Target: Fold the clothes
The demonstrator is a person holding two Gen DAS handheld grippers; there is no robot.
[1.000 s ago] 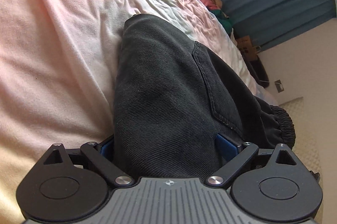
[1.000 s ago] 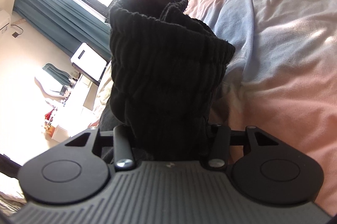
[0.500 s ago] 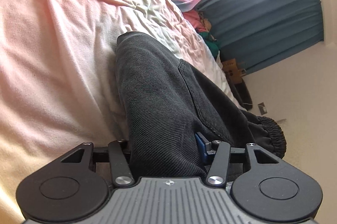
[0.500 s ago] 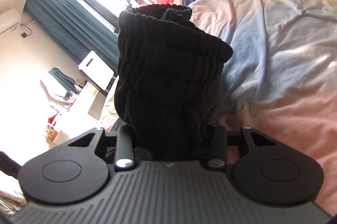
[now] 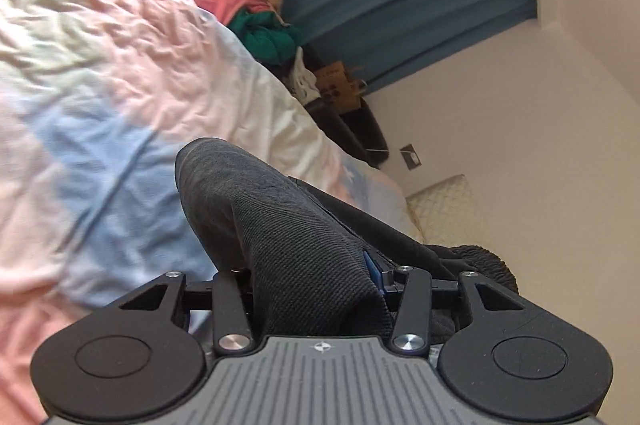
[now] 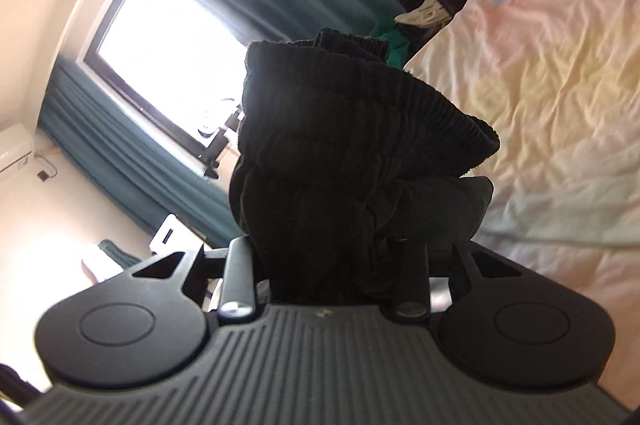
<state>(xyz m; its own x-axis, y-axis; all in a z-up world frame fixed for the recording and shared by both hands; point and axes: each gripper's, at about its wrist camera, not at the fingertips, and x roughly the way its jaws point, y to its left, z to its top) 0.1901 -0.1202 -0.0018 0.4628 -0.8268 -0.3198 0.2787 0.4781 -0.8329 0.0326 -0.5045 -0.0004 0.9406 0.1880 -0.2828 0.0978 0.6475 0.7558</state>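
Trousers (image 5: 296,249), dark and heavy, fill each frame's lower centre above the bed (image 5: 100,85), my left tool (image 5: 316,285) clamping denim, my right tool (image 6: 332,265) clamping the elastic waistband (image 6: 360,97); I'd lower both level, keeping tension.

the left gripper (image 5: 316,285) is clamped on dark fabric, its jaws drawn close. the right gripper (image 6: 332,265) is likewise clamped on black cloth, tilted upward.
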